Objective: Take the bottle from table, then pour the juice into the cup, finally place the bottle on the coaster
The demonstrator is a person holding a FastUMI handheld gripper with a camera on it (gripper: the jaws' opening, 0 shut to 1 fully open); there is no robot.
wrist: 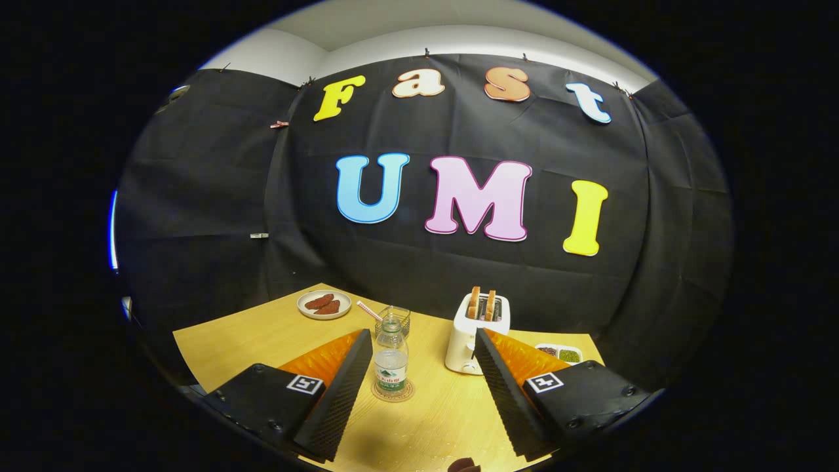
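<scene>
**Bottle upright on the coaster, jaws wide and empty**

Bottle (391, 359) stands upright on the round coaster (392, 391), just ahead of my gripper (419, 370) and closer to its left finger than its right. I judge the placing step done, since it sits squarely on the coaster with nothing holding it. My jaws are spread wide and grip nothing. The bottle looks clear with only a little liquid showing low down; I cannot tell whether its cap is on. Just beyond it is the glass cup (393, 320) with a striped straw (369, 311); its contents are too small to read. Far left on the surface (262, 334), a plate (324, 304) carries reddish pieces. To the right, a toaster (477, 331) holds two slices, and a small tray (558, 354) has dark and green fillings.
</scene>
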